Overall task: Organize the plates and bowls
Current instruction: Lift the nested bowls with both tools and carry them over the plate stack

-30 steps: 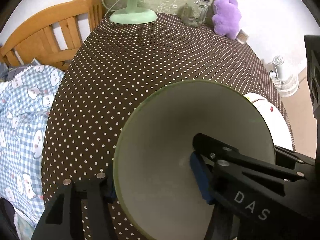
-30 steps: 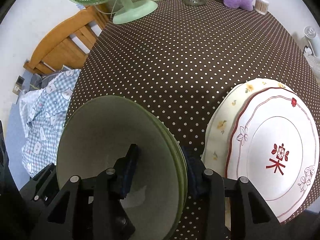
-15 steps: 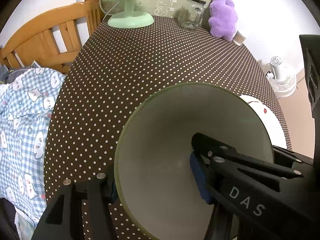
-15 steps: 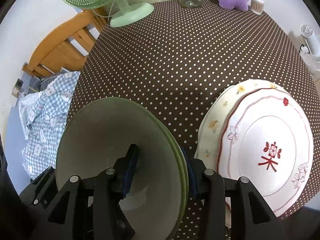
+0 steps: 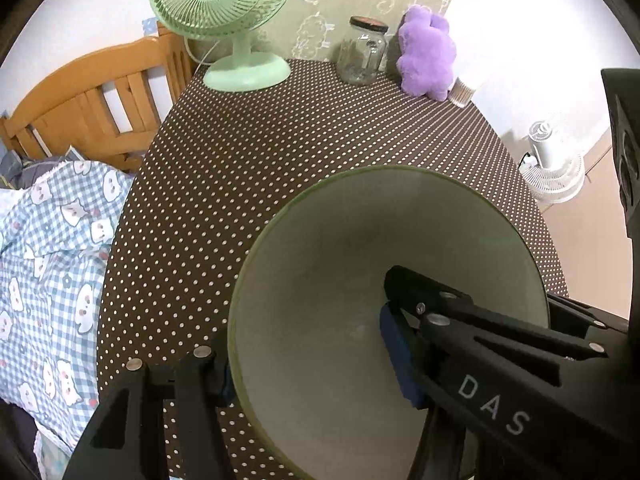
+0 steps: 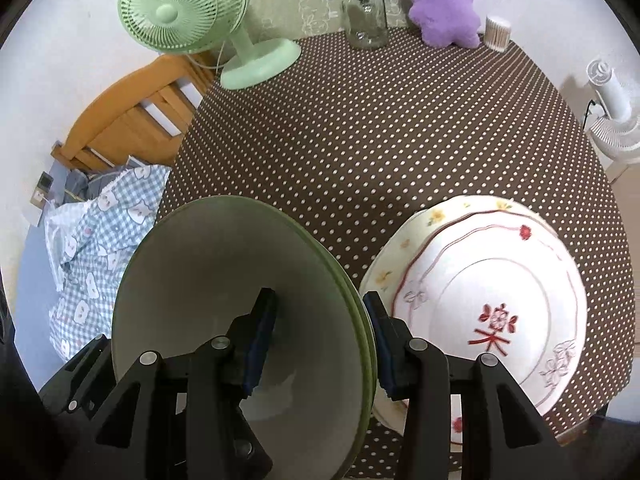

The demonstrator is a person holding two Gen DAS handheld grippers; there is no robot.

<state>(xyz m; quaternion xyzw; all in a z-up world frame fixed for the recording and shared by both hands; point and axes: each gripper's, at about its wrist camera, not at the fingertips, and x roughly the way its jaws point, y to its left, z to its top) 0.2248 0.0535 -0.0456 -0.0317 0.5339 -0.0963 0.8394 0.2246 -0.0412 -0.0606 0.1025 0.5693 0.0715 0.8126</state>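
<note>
The polka-dot table (image 6: pixel 400 128) is seen from higher than a second ago, so the far-edge items are now fully framed — the green bowls (image 6: pixel 240 320) are judged to be lifted for relocation. On the table, a stack of two patterned plates (image 6: pixel 492 312) is seen just beside the bowls. The bowls appear nested, nothing in the upper one. Their rim is clamped by the right gripper (image 6: pixel 318 336) and, opposite, by the left gripper (image 5: pixel 308 364) — both narrowed on ceramic.

even indoor light, soft shadows, sharp focus, strong fisheye bending, dark vignette at the corners
</note>
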